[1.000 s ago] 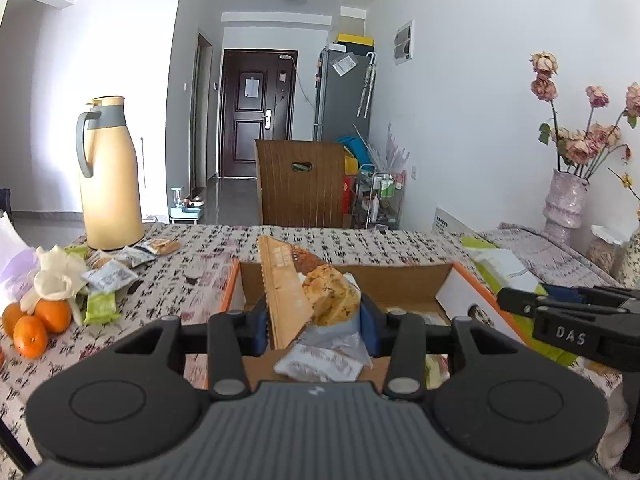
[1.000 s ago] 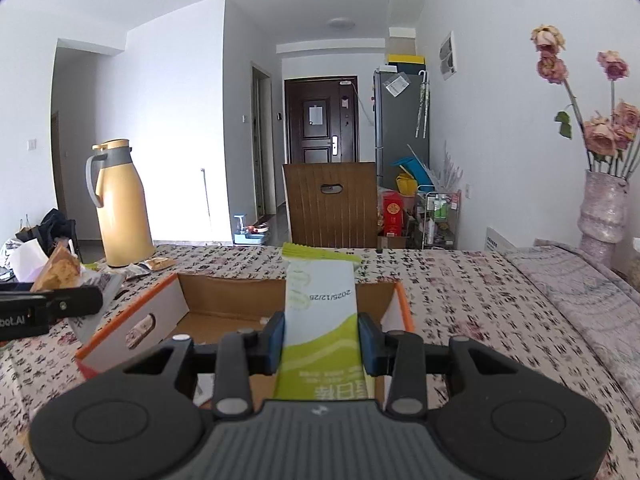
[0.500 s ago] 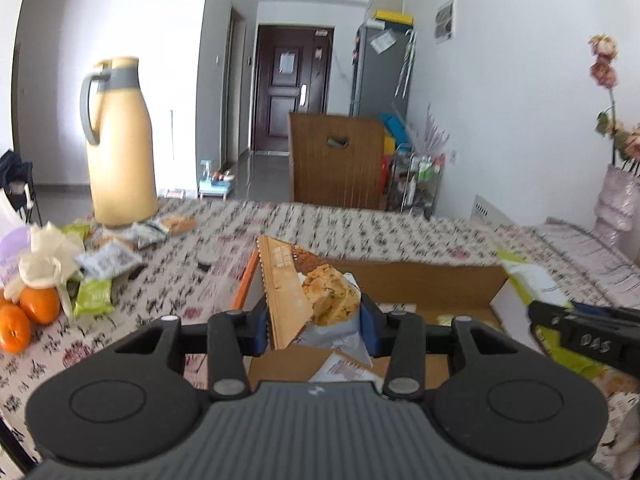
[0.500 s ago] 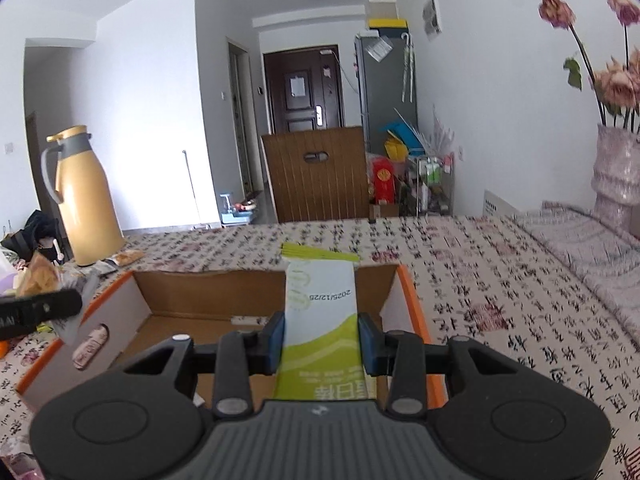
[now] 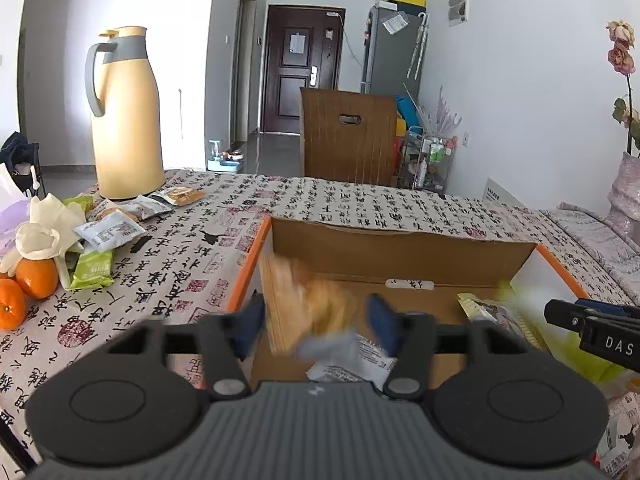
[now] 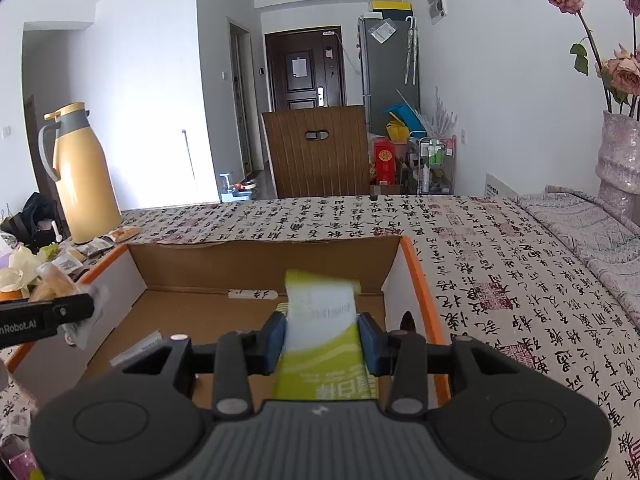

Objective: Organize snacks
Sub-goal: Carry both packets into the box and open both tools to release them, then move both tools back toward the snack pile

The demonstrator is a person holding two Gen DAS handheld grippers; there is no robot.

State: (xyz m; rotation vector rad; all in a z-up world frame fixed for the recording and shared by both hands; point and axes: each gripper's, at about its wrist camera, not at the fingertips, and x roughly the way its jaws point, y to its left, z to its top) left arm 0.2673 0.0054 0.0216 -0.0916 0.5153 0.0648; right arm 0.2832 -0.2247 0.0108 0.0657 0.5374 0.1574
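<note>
Left gripper (image 5: 316, 320): jaws opening, blue pads wide apart, matte black ribbed body. Between them a motion-blurred snack pack (image 5: 308, 312), tan and golden with a crinkly grey-clear wrapper end, not pressed by either pad (loose over the box). Right gripper (image 6: 322, 334): jaws opening too, blue pads just beside the edges of a flat green-and-white packet (image 6: 320, 320); glossy film, rectangular, blurred at the top, so contact is hard to judge (looks slipping free).

Both grippers sit over an open cardboard box (image 5: 404, 248): brown corrugated inside, orange rim, white outer walls. On its floor lie a white printed sachet (image 5: 360, 364) and a yellow-green pouch (image 5: 492, 316) toward the right wall.

Tabletop (image 6: 500, 280) covered with cloth printed in black calligraphy and red seals. To the left of the box, a loose pile of snack packets (image 5: 108, 232) (white, grey, green foil), a small green bar (image 5: 92, 270), and two round oranges (image 5: 36, 278) with a cream paper flower (image 5: 40, 228) above them. Behind the pile stands a tall smooth yellow jug (image 5: 124, 120) with grey collar and handle. Far right, a textured pink vase (image 6: 620, 160) with dried roses. Beyond the tabletop, a slatted wooden chair back (image 6: 318, 152).
</note>
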